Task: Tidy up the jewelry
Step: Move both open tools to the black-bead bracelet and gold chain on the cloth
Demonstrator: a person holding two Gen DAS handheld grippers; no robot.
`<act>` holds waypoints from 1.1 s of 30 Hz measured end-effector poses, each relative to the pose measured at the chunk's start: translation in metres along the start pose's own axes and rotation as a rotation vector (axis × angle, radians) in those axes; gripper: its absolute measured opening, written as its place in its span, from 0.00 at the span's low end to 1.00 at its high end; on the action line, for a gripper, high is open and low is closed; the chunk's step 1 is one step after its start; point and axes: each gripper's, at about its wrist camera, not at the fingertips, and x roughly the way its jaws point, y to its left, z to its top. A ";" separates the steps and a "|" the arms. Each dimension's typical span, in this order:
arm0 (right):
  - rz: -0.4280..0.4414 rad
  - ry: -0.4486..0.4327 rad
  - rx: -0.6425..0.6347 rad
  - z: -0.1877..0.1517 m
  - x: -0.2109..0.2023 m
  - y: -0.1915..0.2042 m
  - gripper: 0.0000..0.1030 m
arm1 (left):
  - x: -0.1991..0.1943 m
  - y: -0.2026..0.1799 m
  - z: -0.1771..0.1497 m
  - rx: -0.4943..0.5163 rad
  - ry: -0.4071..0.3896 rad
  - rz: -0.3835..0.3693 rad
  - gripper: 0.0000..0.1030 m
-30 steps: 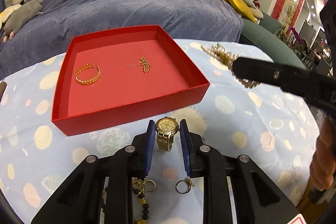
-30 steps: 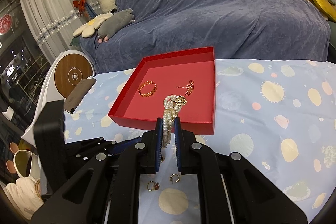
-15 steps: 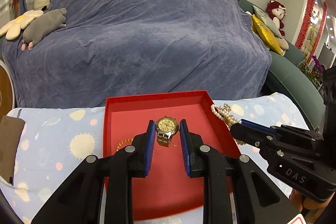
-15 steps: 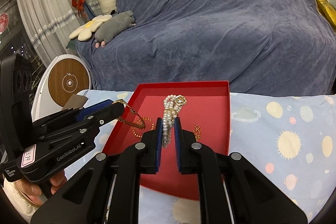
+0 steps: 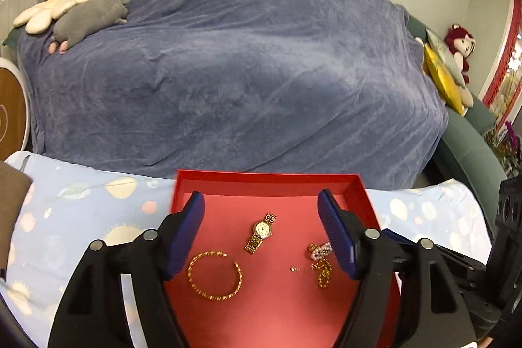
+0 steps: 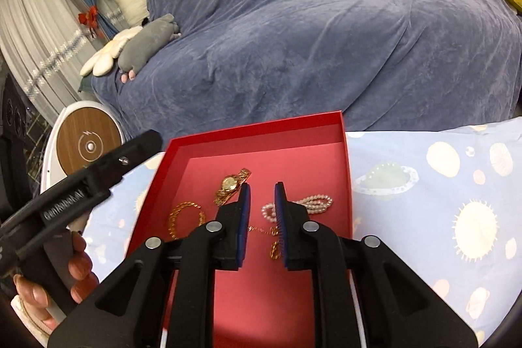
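A red box (image 5: 267, 176) (image 6: 257, 124) sits on the patterned tablecloth. Inside it lie a gold watch (image 5: 261, 232) (image 6: 231, 185), a gold bangle (image 5: 214, 275) (image 6: 182, 214), a pearl bracelet (image 5: 321, 250) (image 6: 310, 203) and a thin gold chain (image 5: 321, 271) (image 6: 261, 230). My left gripper (image 5: 261, 219) hangs above the box, jaws wide open and empty, with the watch between them below. My right gripper (image 6: 262, 201) is over the box, jaws a little apart and empty, with the pearl bracelet just beyond its tips. The left gripper's side shows in the right wrist view (image 6: 98, 172).
A sofa under a blue-grey blanket (image 5: 244, 70) stands right behind the table. Plush toys (image 6: 143, 44) lie on it. A round wooden-faced device (image 6: 88, 145) stands at the left. A brown object (image 5: 13, 194) lies on the cloth's left edge.
Both grippers moved over the red box and opened. The watch dropped from the left gripper and the pearl bracelet from the right; both now lie in the box.
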 end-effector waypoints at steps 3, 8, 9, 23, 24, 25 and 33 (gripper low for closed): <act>-0.006 -0.025 -0.056 -0.014 -0.038 0.010 0.32 | -0.044 0.004 -0.011 -0.003 -0.037 0.004 0.75; 0.004 -0.031 -0.118 -0.056 -0.100 0.021 0.40 | -0.109 0.005 -0.054 0.003 -0.046 0.004 0.79; 0.011 -0.028 -0.113 -0.067 -0.110 0.022 0.41 | -0.118 0.005 -0.064 0.006 -0.037 0.011 0.80; -0.017 0.020 -0.163 -0.191 -0.150 0.029 0.43 | -0.143 0.006 -0.203 0.002 0.089 0.117 0.80; -0.029 0.027 -0.178 -0.194 -0.146 0.029 0.43 | -0.138 0.007 -0.208 0.025 0.100 0.130 0.80; -0.037 0.037 -0.188 -0.197 -0.142 0.029 0.43 | -0.133 0.007 -0.213 0.049 0.110 0.147 0.80; -0.042 0.095 -0.166 -0.211 -0.123 0.019 0.43 | -0.118 0.009 -0.234 0.121 0.135 0.150 0.80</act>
